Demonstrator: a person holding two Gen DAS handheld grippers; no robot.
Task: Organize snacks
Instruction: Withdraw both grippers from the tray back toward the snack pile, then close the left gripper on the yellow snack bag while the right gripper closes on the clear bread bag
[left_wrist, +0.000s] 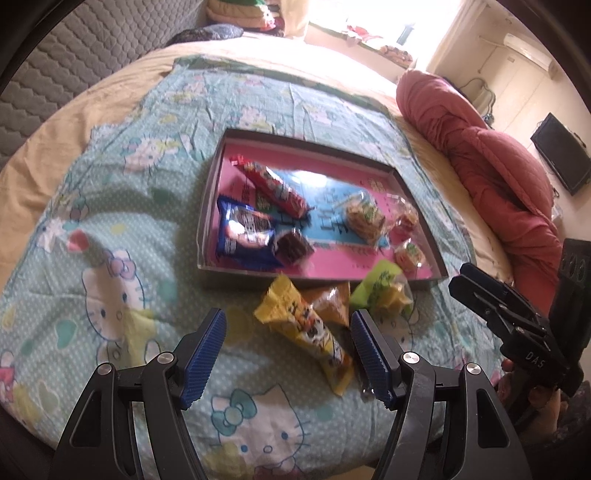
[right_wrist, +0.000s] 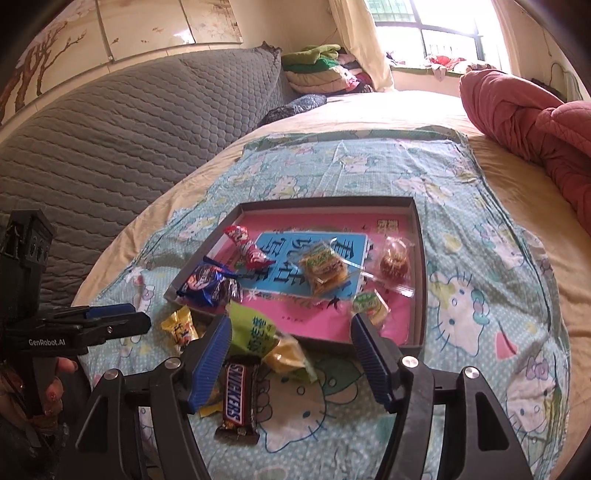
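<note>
A shallow box (left_wrist: 208, 206) (right_wrist: 419, 258) with a pink and blue floor lies on the bed and holds several wrapped snacks. Just in front of it lie a yellow packet (left_wrist: 306, 328) (right_wrist: 181, 326), an orange packet (left_wrist: 332, 301) and a green packet (left_wrist: 380, 288) (right_wrist: 258, 332). A Snickers bar (right_wrist: 238, 397) lies nearest in the right wrist view. My left gripper (left_wrist: 288, 354) is open and empty, over the yellow packet. My right gripper (right_wrist: 291, 354) is open and empty, over the Snickers bar and the green packet.
A Hello Kitty sheet (left_wrist: 110, 295) (right_wrist: 480, 314) covers the bed. A rolled pink quilt (left_wrist: 491, 173) (right_wrist: 535, 122) lies at the right. A grey padded headboard (right_wrist: 129, 129) stands at the left, folded bedding (right_wrist: 321, 70) behind.
</note>
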